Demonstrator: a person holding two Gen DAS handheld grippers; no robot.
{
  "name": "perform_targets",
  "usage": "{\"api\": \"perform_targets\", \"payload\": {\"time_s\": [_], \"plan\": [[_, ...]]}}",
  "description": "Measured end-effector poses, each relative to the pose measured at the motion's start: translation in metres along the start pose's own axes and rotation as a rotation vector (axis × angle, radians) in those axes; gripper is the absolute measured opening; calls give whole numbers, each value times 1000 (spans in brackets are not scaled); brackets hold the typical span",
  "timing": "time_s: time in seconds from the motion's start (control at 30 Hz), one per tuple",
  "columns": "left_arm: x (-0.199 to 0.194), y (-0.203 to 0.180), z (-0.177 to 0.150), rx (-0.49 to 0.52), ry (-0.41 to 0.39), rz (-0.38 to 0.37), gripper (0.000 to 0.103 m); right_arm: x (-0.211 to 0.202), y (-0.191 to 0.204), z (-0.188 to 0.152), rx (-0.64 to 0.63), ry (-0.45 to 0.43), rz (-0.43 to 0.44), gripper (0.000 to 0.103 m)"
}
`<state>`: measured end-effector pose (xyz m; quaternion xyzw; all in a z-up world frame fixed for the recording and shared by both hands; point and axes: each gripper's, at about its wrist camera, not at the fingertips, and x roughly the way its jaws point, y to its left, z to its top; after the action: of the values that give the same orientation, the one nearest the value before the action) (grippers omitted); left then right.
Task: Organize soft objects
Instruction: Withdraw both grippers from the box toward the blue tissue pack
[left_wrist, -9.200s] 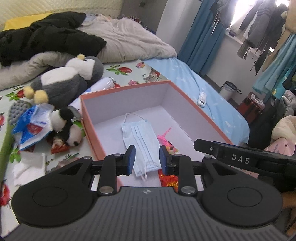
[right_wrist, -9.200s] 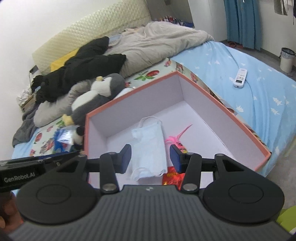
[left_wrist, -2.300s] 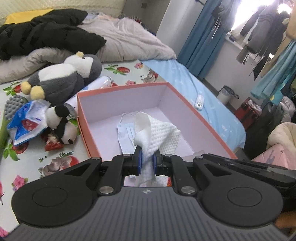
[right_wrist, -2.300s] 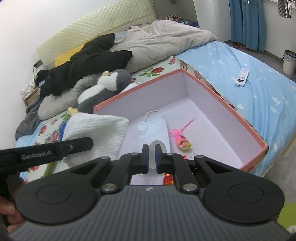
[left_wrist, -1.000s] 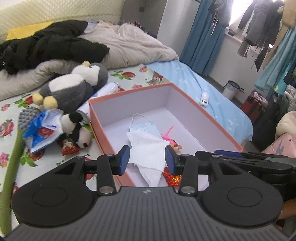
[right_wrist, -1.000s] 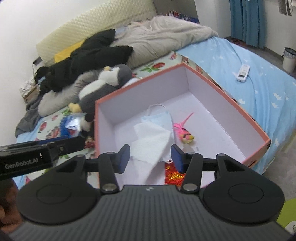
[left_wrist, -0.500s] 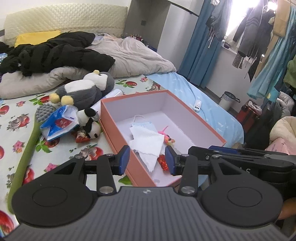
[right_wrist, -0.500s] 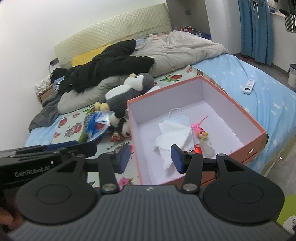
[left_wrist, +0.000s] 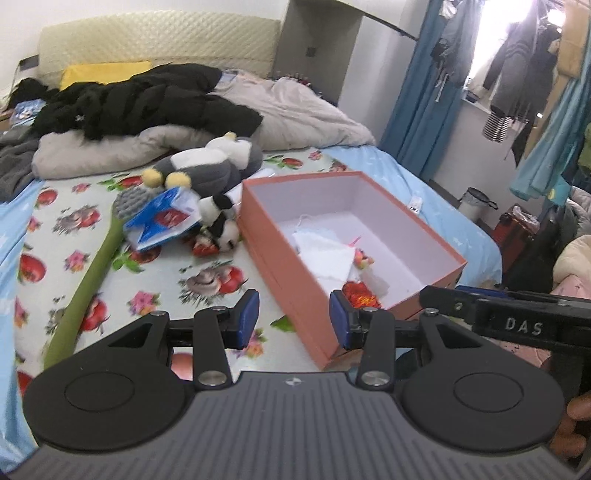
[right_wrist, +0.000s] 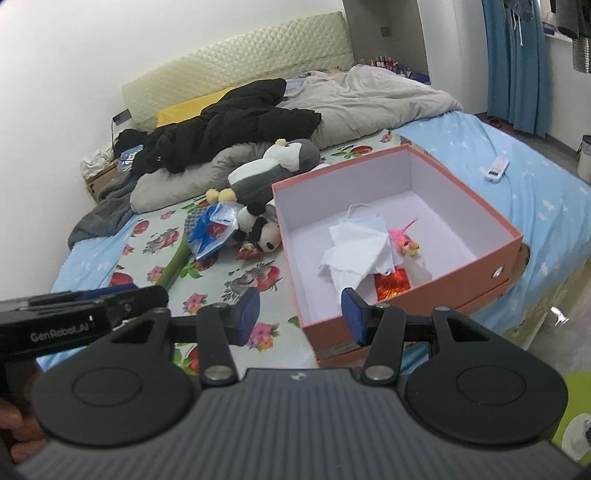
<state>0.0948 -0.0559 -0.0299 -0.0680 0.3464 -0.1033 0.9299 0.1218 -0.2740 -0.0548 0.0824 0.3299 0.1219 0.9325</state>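
Left wrist view: the left tool (left_wrist: 293, 319) is held released and empty above the near corner of the box (left_wrist: 280, 254), and in the right wrist view the right tool (right_wrist: 300, 314) is likewise spread and empty over the box's near rim. Inside the box a cloth (right_wrist: 356, 251) lies over a mask (right_wrist: 364, 218), with a pink toy (right_wrist: 404, 242) and a red foil packet (right_wrist: 391, 282) beside them. Outside it, on the bed (left_wrist: 48, 236) just left of the box, a panda (left_wrist: 221, 229), a penguin (left_wrist: 210, 166) and a blue packet (left_wrist: 162, 218) lie heaped together. The next pick is judged to be the panda, being nearest the box. It would best be approached from above with the left tool kept wide, closed across the body rather than a limb, lifted clear of the blue packet touching it, and released low inside the box.
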Motion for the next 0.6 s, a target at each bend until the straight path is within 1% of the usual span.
{"api": "perform_targets", "payload": {"time_s": [0.1, 0.43, 0.5, 0.6], "plan": [[-7, 8, -8, -9, -5, 11, 48, -1, 2, -6, 2, 5, 10, 52], [-27, 34, -28, -62, -7, 52, 48, -3, 24, -18, -49, -1, 30, 52], [-33, 38, -32, -70, -16, 59, 55, -3, 29, -20, -54, 4, 38, 52], [-39, 47, -38, -85, -23, 78, 55, -2, 37, -22, -76, 10, 52, 52]]}}
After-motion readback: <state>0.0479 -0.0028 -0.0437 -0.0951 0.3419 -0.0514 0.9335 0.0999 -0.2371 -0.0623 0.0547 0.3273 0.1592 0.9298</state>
